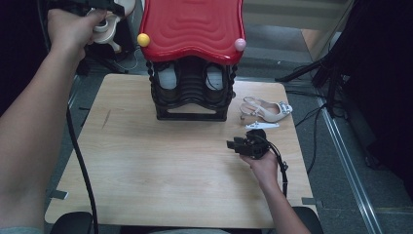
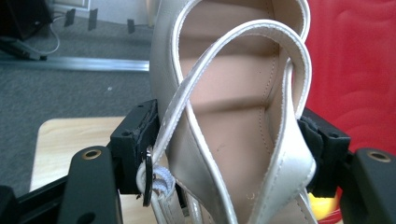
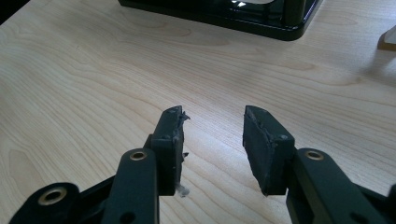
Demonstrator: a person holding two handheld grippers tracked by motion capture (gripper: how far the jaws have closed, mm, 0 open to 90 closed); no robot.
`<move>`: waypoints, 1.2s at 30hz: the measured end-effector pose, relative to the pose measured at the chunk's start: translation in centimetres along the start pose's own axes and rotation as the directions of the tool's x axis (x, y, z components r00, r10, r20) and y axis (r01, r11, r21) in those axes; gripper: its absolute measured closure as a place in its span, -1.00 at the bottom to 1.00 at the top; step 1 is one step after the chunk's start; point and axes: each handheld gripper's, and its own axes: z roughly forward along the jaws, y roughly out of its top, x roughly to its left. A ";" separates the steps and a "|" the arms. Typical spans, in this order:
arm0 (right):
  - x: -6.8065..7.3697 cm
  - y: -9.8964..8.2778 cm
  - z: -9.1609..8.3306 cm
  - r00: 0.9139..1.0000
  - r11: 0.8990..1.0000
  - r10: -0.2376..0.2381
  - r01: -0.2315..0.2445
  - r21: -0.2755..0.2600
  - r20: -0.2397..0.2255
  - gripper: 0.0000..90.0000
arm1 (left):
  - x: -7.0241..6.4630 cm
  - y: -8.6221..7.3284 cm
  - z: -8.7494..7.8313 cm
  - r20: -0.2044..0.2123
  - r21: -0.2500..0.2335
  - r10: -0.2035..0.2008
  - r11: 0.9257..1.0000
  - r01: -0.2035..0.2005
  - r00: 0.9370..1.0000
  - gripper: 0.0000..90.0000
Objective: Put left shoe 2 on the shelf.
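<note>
High view: left gripper (image 1: 104, 19) is up at the top left, off the table's (image 1: 160, 175) far-left corner, level with the red top (image 1: 192, 27) of the black shoe rack (image 1: 192, 100). It holds a cream slingback shoe (image 1: 111, 27). The matching shoe (image 1: 268, 111) lies on the table right of the rack. Right gripper (image 1: 233, 144) rests low on the table near it, holding nothing.

Left gripper view: jaws clamp the cream slingback shoe (image 2: 233, 140) across its heel end, one pad on each side. Glossy off-white upper, tan insole, thin strap looped over, small metal buckle (image 2: 148, 175) by the left pad. Red top (image 2: 355, 70) is right behind it.

Right gripper view: jaws stand wide apart over bare wood, with the rack base (image 3: 224, 14) ahead.

My read: carry step, shoe going onto the rack. Next move needs it brought across over the red top or down to a shelf, kept level, then released.
</note>
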 end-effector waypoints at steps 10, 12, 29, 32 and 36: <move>0.0 0.0 0.0 1.000 1.000 0.000 0.000 0.005 0.001 0.32 | -4.7 2.4 0.1 0.006 -0.024 0.032 0.999 -0.032 0.999 -0.28; 0.1 0.0 0.0 1.000 1.000 -0.001 0.001 0.005 -0.002 0.32 | -5.6 2.6 0.5 0.025 -0.032 0.029 0.999 -0.028 0.999 -0.28; 0.2 0.0 -0.1 1.000 1.000 -0.001 0.001 0.006 -0.007 0.32 | -11.3 1.8 5.3 0.055 -0.051 0.051 0.998 -0.049 0.997 -0.29; 0.1 0.0 -0.2 1.000 1.000 -0.001 0.001 0.004 -0.010 0.32 | -11.8 1.6 6.0 0.042 -0.063 0.044 0.997 -0.041 0.998 -0.30; 0.1 0.0 -0.3 1.000 1.000 0.001 -0.001 0.002 -0.009 0.32 | -12.0 1.2 6.9 0.028 -0.050 0.048 0.998 -0.046 0.998 -0.31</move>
